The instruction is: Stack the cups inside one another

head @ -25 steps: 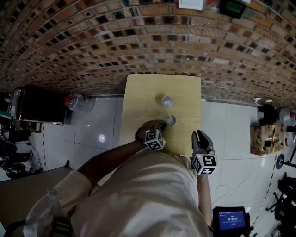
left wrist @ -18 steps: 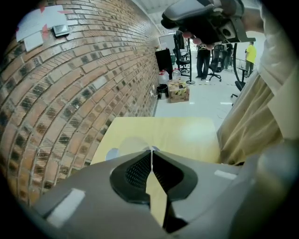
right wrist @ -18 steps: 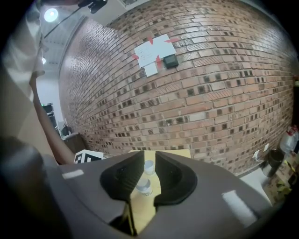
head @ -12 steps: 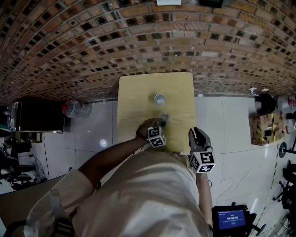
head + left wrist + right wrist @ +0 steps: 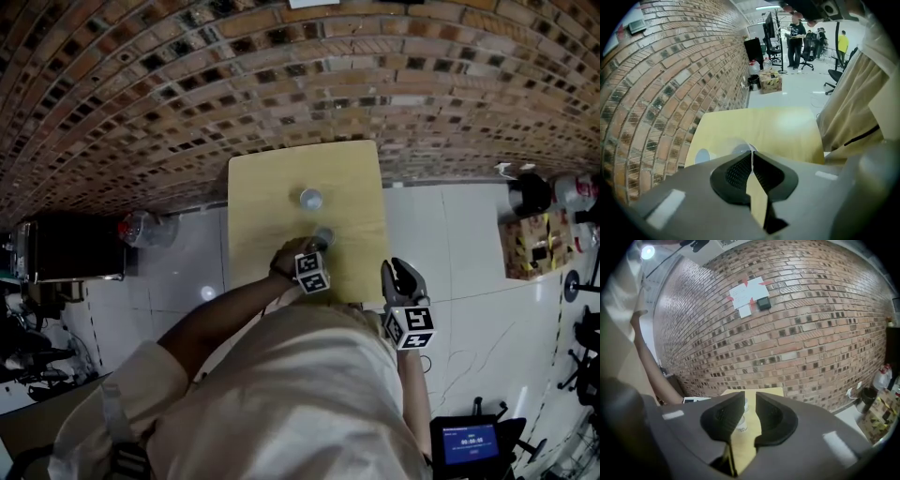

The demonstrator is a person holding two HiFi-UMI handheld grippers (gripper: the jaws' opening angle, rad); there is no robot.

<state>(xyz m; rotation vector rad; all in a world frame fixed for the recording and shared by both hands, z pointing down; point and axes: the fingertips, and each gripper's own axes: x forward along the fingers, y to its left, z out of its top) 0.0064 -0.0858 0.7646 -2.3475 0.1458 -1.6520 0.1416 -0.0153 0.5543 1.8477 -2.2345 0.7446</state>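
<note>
support: pale wooden table (image 5: 262,187) | on it: far cup (image 5: 310,199), near cup (image 5: 323,236), apart

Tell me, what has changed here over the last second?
The left gripper, shut on the rim of the near cup, has tilted and sunk toward the table. The right gripper drifted slightly sideways. Unchanged: left still clamped, right open and empty, far cup standing alone.

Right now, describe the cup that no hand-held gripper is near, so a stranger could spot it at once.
Find the pale wooden table set against the brick wall; two clear cups stand near its middle. Take the far cup, nearer the wall and standing alone; the near cup is at the left hand-held gripper's tips.
</note>
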